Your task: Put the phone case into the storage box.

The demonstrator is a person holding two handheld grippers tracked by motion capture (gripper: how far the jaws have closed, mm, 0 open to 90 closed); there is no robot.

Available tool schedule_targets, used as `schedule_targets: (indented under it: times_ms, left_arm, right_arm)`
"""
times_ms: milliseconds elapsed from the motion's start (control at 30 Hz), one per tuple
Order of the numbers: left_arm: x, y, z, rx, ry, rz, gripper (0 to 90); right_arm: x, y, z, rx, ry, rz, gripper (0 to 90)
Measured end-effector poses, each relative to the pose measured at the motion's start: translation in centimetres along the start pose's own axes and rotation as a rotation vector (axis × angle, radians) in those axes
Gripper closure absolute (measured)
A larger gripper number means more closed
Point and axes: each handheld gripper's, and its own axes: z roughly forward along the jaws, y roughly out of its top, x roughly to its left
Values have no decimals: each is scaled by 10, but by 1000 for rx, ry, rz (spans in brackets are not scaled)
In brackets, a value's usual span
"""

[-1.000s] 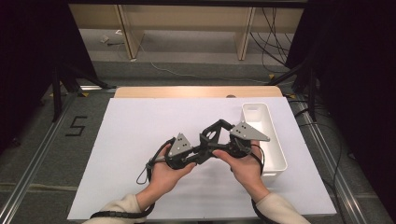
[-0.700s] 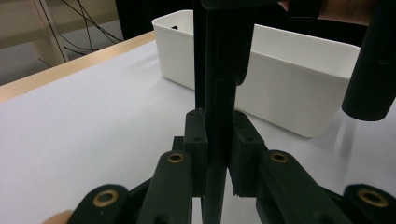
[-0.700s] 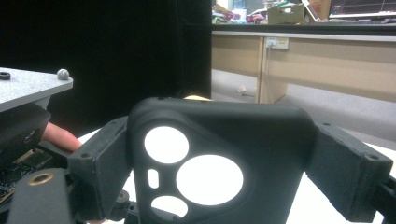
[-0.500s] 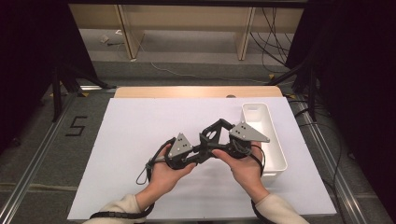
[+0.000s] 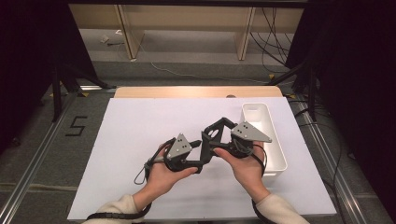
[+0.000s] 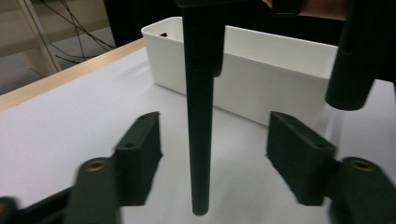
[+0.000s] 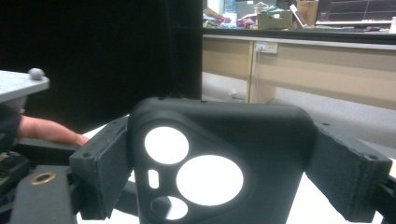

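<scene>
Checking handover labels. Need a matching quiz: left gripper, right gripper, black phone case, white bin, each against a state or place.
Things:
1 left gripper
2 right gripper
3 phone case
4 white bin

States:
A on the table's right side
B jaws open
C held up between both grippers
D clamped on the case

Pairs: 1-B; 2-D; 3-C; 4-A.
The left gripper's jaws have just been opening; the case's edge stands between them, untouched.
</scene>
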Motion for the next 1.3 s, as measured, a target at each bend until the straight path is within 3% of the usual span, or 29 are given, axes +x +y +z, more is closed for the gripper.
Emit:
schedule_targets:
  times_ms: [100,233,667,867,1033,1200,1300]
  left_arm:
    - [0,1,-5,-7,-9,-5,191]
    - [2,0,-11,6,-22,23,44]
    - [17,-2,-37,-23,7,17,0]
    - [23,-9,-46,-2,21,10,0]
    - [25,-15,-50,56,13,16,16]
    - [28,-21,-52,190,-1,49,48]
    - [29,-26,-52,245,-5,61,60]
  right_arm:
    - [-1,1,-1,-2,-4,2,152]
    - [-3,2,-2,-5,-8,4,151]
    - [-6,2,-2,-1,-15,8,151]
    - [-7,3,-4,-5,-17,10,151]
    - [-8,3,-3,0,-18,8,151]
    - [-8,3,-3,2,-17,10,150]
    - [-8,3,-4,2,-17,10,150]
